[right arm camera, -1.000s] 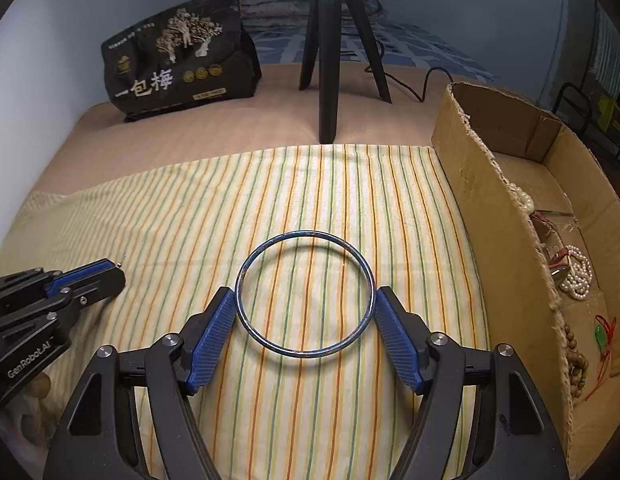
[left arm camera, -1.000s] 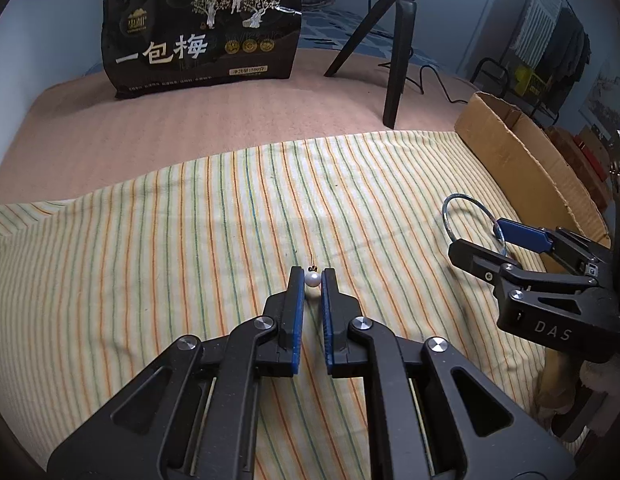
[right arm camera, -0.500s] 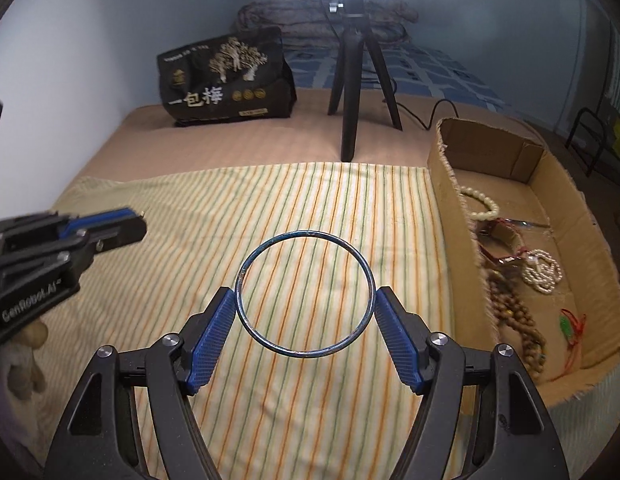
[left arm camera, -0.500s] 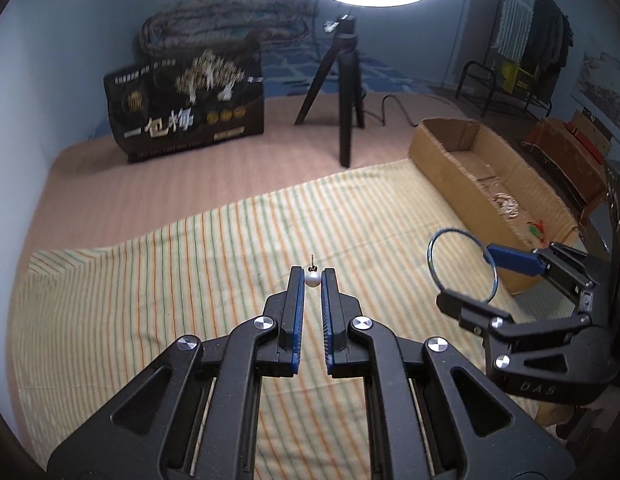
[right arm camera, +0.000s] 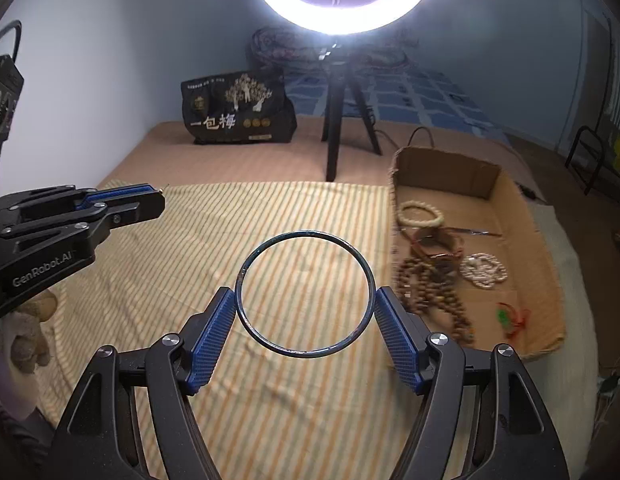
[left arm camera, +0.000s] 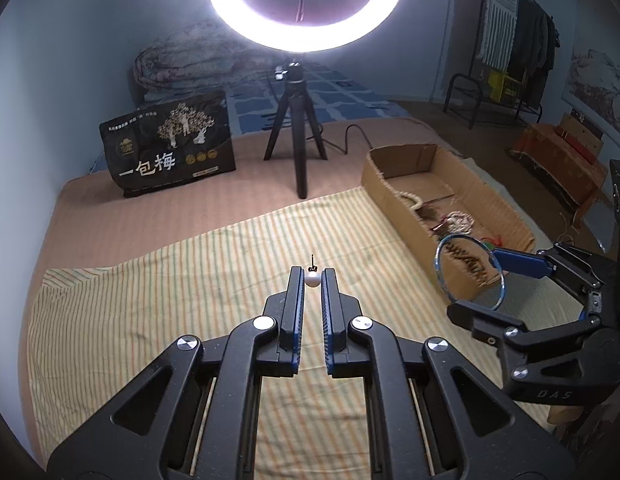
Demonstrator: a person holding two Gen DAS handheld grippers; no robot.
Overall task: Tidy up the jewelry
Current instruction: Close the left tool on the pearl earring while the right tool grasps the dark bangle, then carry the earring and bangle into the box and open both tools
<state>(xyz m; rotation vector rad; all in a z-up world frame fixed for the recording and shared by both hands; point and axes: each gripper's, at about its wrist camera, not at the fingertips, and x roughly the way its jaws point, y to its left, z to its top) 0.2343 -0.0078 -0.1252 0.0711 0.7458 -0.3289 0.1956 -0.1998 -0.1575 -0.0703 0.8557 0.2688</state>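
My left gripper (left arm camera: 312, 278) is shut on a small white pearl earring (left arm camera: 312, 279) with a thin post, held high above the striped cloth (left arm camera: 190, 280). My right gripper (right arm camera: 306, 300) is shut on a thin dark blue bangle (right arm camera: 246, 268), pinched across its width and held above the cloth, left of the cardboard box (right arm camera: 489, 188). In the left wrist view the bangle (left arm camera: 439, 276) and right gripper (left arm camera: 493, 280) hang at the right, by the box (left arm camera: 389, 188). The box holds several bead bracelets and a pearl strand (right arm camera: 483, 270).
A ring light on a black tripod (right arm camera: 335, 128) stands behind the cloth. A black snack bag (left arm camera: 170, 152) stands at the back left. The left gripper (right arm camera: 150, 198) shows at the left of the right wrist view. The bed's right edge lies past the box.
Both grippers have risen well above the cloth with their items still held. The box's contents and the ring light have come into view.
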